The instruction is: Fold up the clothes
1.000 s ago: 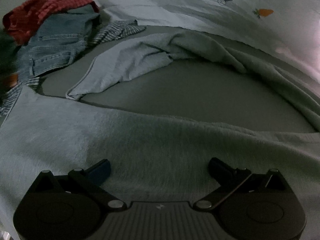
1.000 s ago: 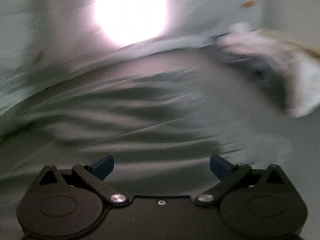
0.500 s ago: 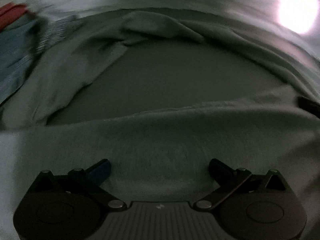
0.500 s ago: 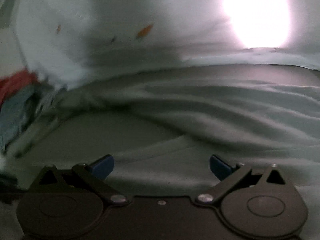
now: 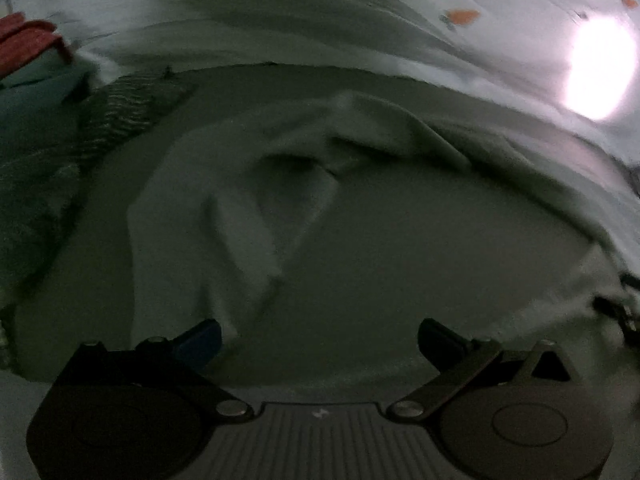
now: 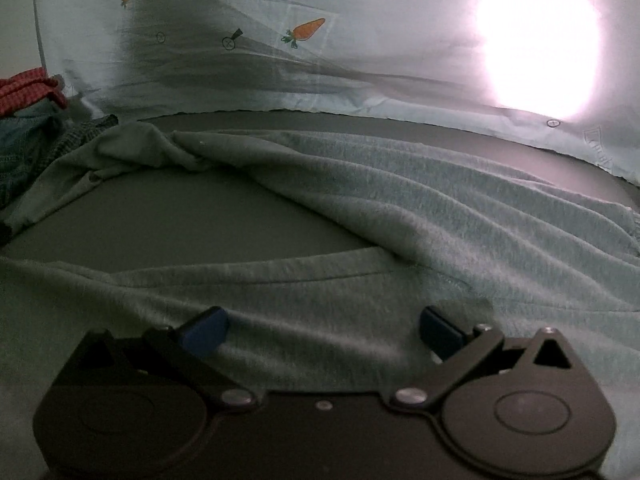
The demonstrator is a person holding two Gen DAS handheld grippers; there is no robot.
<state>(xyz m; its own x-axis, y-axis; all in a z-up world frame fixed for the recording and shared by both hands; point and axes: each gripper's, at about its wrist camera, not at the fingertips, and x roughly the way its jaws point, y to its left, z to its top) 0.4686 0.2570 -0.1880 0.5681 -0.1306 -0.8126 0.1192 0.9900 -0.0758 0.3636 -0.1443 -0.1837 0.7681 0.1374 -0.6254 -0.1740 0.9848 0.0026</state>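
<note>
I noted a dark grey surface (image 6: pixel 168 220) across the middle of the right wrist frame. Above it, along the top, lay a pale sheet (image 6: pixel 360 40) printed with carrots, arrows and crossed circles. A bright glare (image 6: pixel 536 40) washed out the upper right. In the left wrist frame, the same glare (image 5: pixel 600 76) sat at the upper right edge.

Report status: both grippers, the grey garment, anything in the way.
Left gripper open, empty, over a rumpled sleeve. Right gripper open, low over the grey garment, not gripping. Garment spread, creased, unfolded. Clothes pile at far left, off the work area.
</note>
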